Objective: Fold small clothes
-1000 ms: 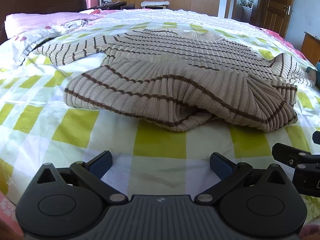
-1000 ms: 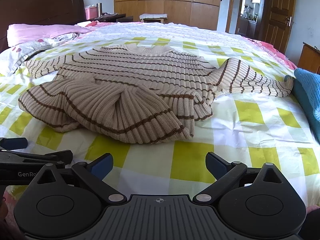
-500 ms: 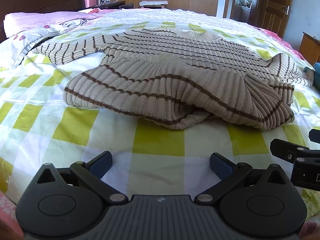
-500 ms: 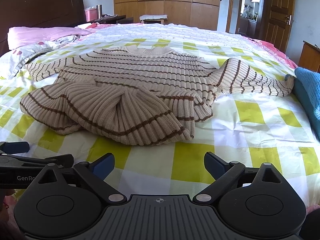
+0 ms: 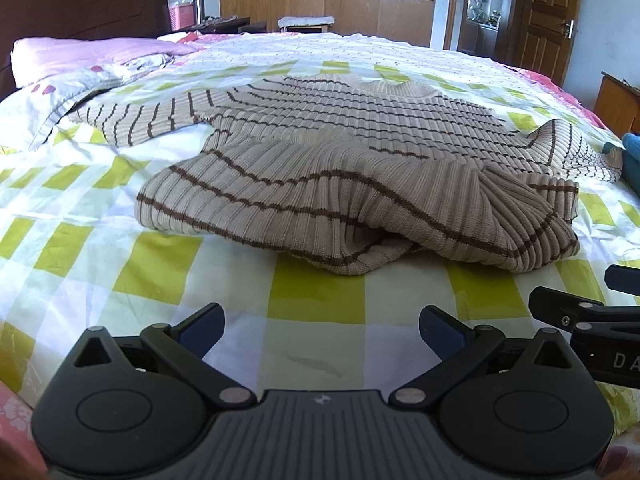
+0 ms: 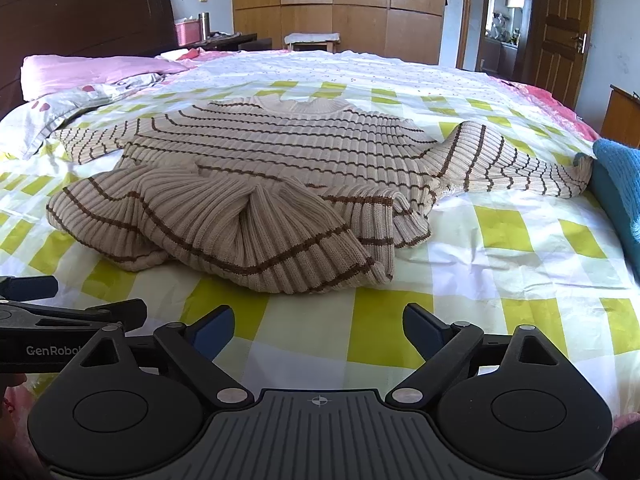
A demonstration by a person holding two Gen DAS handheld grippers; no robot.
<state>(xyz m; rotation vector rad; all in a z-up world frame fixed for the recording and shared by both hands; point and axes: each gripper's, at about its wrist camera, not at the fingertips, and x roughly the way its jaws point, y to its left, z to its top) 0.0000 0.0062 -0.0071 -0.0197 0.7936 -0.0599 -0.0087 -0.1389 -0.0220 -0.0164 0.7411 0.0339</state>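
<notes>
A beige ribbed sweater with brown stripes (image 5: 352,168) lies on the bed, its hem folded up over the body in a rumpled heap; both sleeves are spread out. It also shows in the right wrist view (image 6: 256,184). My left gripper (image 5: 320,330) is open and empty, a short way in front of the folded hem. My right gripper (image 6: 318,326) is open and empty, just as near the hem's right part. Each gripper shows at the other view's edge: the right one (image 5: 580,312) and the left one (image 6: 72,312).
The bed has a yellow-green and white checked sheet (image 6: 500,248). A pink pillow (image 5: 88,54) and dark headboard lie at the left. A blue cloth (image 6: 620,176) sits at the right edge. Wardrobes and a door stand behind.
Both grippers have drawn back and risen slightly from the sweater. The sweater lies as before. Both stay open.
</notes>
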